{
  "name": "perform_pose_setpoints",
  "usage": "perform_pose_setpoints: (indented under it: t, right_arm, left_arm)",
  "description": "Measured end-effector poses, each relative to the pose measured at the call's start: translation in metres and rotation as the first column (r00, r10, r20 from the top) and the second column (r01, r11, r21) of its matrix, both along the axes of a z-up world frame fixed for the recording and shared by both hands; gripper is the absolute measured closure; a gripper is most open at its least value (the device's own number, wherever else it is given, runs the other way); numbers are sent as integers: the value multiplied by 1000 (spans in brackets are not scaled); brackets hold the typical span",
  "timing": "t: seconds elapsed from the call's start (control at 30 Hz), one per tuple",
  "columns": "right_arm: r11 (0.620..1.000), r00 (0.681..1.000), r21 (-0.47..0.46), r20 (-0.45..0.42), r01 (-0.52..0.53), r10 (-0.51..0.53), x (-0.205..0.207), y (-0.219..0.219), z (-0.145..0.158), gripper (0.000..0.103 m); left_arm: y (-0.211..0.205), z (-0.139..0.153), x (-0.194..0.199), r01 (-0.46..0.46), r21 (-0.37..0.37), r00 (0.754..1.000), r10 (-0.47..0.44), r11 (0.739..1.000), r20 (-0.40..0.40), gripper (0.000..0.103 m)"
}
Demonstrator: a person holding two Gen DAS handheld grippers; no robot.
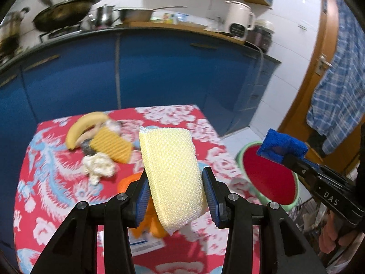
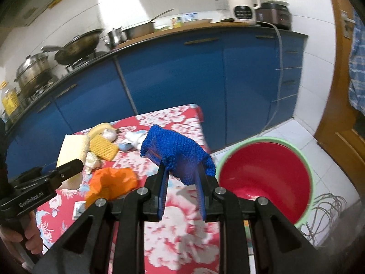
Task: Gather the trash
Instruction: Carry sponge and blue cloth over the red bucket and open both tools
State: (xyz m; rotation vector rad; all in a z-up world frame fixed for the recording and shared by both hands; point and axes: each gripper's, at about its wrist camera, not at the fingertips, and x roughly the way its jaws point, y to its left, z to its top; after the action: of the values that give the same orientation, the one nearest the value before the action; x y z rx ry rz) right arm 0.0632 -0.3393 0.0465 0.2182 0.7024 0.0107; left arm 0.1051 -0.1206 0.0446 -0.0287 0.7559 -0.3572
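Observation:
My left gripper [image 1: 175, 180] is shut on a pale yellow mesh sponge [image 1: 172, 171] and holds it above the red floral table [image 1: 57, 182]; the sponge also shows in the right wrist view [image 2: 73, 150]. My right gripper [image 2: 182, 178] is shut on a blue knobbly cloth [image 2: 175, 153], held over the table's right edge beside the red bucket [image 2: 264, 178]. The left wrist view shows the blue cloth [image 1: 282, 146] over the bucket [image 1: 269, 178]. On the table lie a banana [image 1: 84, 125], an orange waffle sponge [image 1: 111, 143], crumpled white tissue [image 1: 98, 166] and an orange bag [image 2: 111, 182].
Blue kitchen cabinets [image 2: 173, 73] stand behind the table, with a wok [image 2: 77, 45], pots and a white kettle [image 2: 241, 2] on the counter. A wooden door [image 1: 303, 86] with a hanging plaid cloth is at right. Wires [image 2: 326, 212] lie on the floor by the bucket.

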Motion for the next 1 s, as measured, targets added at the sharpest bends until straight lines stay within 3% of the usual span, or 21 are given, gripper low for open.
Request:
perform_pose_setpoints:
  t: [0.53, 1.0]
  right_arm:
    - [982, 981, 25, -63, 186, -184, -22, -85, -28, 77]
    - [957, 948, 20, -147, 288, -282, -17, -129, -67, 73]
  left_arm:
    - [-111, -10, 0, 210, 46, 978, -211, 977, 4, 58]
    - [-180, -51, 13, 321, 69, 946, -316, 944, -73, 58]
